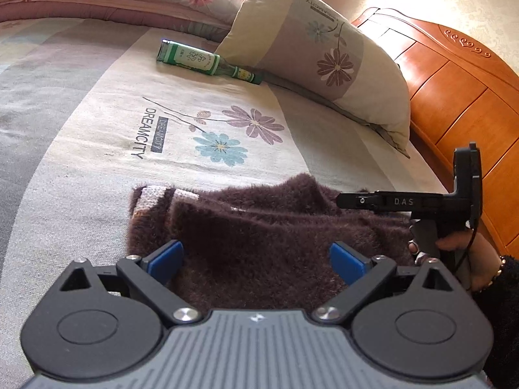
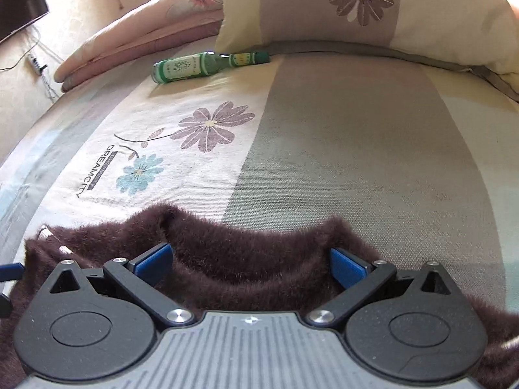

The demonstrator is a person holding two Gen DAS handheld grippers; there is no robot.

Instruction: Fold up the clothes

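The brown sweater (image 1: 259,227) lies bunched in layers, fold unfinished; both grippers (image 1: 256,259) (image 2: 251,267) hover spread; bottle (image 1: 207,61) at 11 o'clock.

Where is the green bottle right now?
The green bottle lies on its side on the bed sheet, far beyond the fuzzy brown garment. Its neck points at the flowered pillow, with the pink quilt behind it.

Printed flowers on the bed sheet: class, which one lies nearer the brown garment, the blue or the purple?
The blue flower lies nearer the fuzzy brown garment; the purple flower sits beyond it, toward the green bottle.
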